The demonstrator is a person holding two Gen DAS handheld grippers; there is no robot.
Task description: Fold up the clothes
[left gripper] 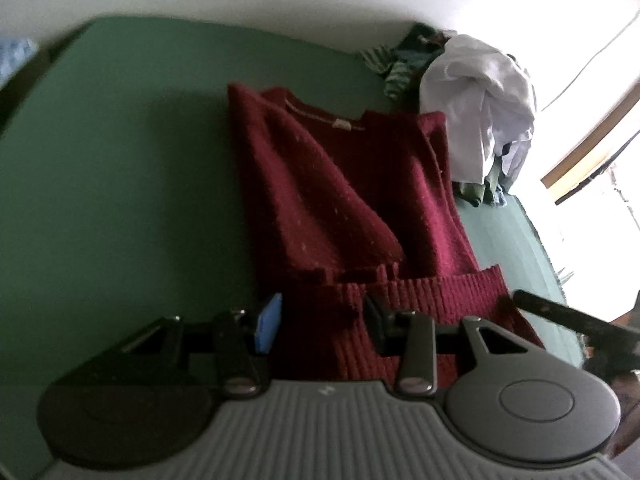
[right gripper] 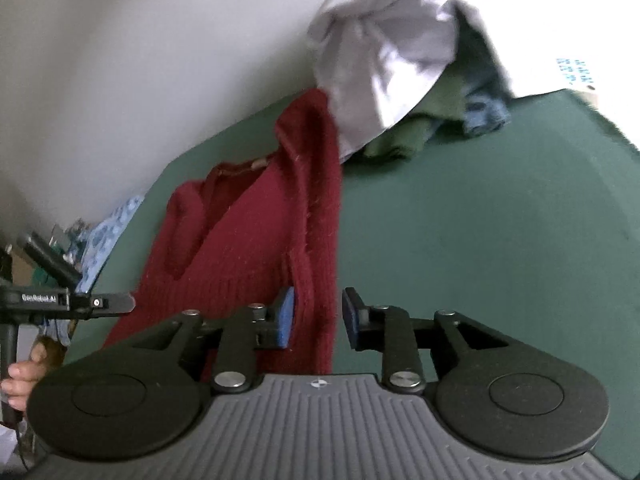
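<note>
A dark red knitted sweater (left gripper: 344, 200) lies on the green table (left gripper: 120, 184) with both sleeves folded in over its body, collar at the far end. My left gripper (left gripper: 320, 320) is open, its jaws either side of the ribbed hem at the sweater's near left corner. In the right wrist view the sweater (right gripper: 256, 232) lies to the left, and my right gripper (right gripper: 318, 316) is open around its near right edge. Neither gripper is closed on the cloth.
A pile of unfolded clothes topped by a white garment (left gripper: 480, 108) sits at the table's far right, also in the right wrist view (right gripper: 384, 48). A striped garment (left gripper: 392, 68) lies behind it. A white wall runs behind the table. The green surface (right gripper: 500, 216) extends to the right.
</note>
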